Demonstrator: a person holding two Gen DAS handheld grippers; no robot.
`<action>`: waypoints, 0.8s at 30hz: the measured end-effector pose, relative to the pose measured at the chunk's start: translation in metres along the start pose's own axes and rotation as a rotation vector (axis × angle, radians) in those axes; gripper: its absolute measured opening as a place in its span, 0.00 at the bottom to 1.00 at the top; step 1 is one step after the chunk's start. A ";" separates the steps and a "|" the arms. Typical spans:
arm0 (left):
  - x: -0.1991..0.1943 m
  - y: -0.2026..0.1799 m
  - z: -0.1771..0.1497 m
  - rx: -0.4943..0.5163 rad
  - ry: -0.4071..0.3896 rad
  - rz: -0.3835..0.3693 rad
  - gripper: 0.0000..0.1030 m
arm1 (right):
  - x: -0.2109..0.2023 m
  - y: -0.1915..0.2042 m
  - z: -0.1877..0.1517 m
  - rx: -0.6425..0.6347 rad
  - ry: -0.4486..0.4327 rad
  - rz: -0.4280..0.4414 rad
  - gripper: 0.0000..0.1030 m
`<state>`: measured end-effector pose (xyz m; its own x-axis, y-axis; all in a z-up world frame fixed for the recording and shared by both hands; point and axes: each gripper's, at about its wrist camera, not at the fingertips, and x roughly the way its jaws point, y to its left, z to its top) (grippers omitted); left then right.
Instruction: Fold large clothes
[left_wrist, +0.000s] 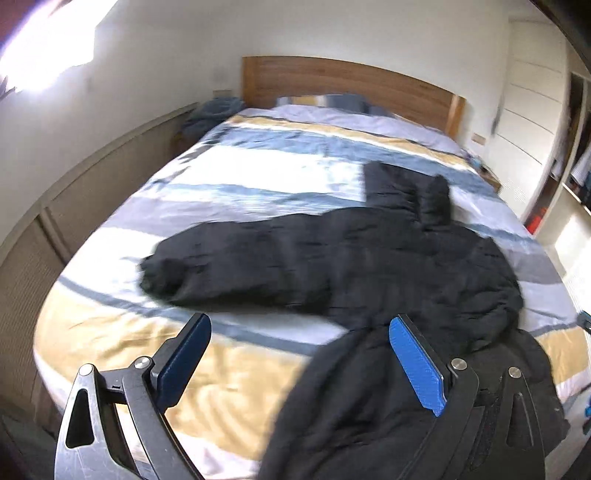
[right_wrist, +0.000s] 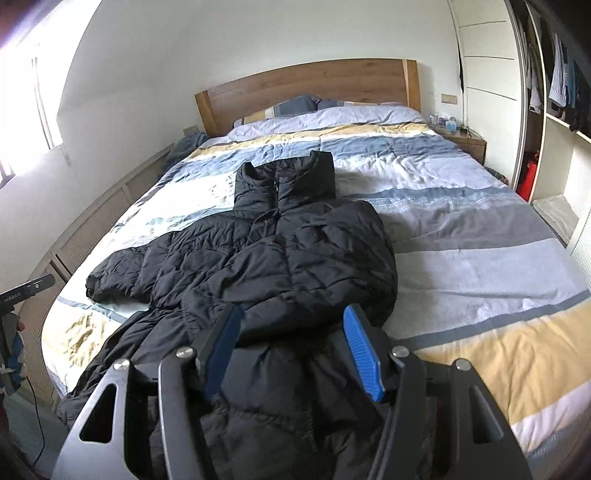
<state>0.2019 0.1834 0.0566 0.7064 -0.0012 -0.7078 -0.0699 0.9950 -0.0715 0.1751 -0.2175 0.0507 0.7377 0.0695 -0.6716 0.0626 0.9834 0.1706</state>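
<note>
A black puffer jacket (right_wrist: 280, 258) lies front up on the striped bed (right_wrist: 480, 236), collar toward the headboard. Its left sleeve (right_wrist: 122, 273) stretches out to the left; the right side is folded in over the chest. In the left wrist view the jacket (left_wrist: 369, 258) lies ahead and to the right, sleeve (left_wrist: 192, 266) pointing left. My left gripper (left_wrist: 299, 332) is open and empty above the bed's near edge, its right finger over the jacket's hem. My right gripper (right_wrist: 291, 325) is open and empty above the jacket's lower part.
A wooden headboard (right_wrist: 306, 85) and pillows (right_wrist: 332, 110) are at the far end. A low panelled wall unit (left_wrist: 55, 206) runs along the left. A nightstand (right_wrist: 465, 140) and an open wardrobe (right_wrist: 554, 110) stand on the right. The left gripper's handle (right_wrist: 22, 291) shows at the left edge.
</note>
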 end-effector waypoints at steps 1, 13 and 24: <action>0.000 0.021 -0.002 -0.025 0.002 0.004 0.93 | -0.001 0.002 -0.001 0.009 0.001 -0.003 0.55; 0.080 0.190 -0.016 -0.350 0.060 -0.096 0.93 | -0.009 0.012 -0.003 0.106 0.001 -0.145 0.55; 0.198 0.265 -0.023 -0.724 0.098 -0.247 0.93 | -0.013 0.009 -0.003 0.092 0.041 -0.288 0.55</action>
<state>0.3065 0.4441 -0.1186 0.6981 -0.2577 -0.6680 -0.3853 0.6512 -0.6538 0.1642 -0.2089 0.0583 0.6529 -0.2018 -0.7301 0.3276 0.9443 0.0319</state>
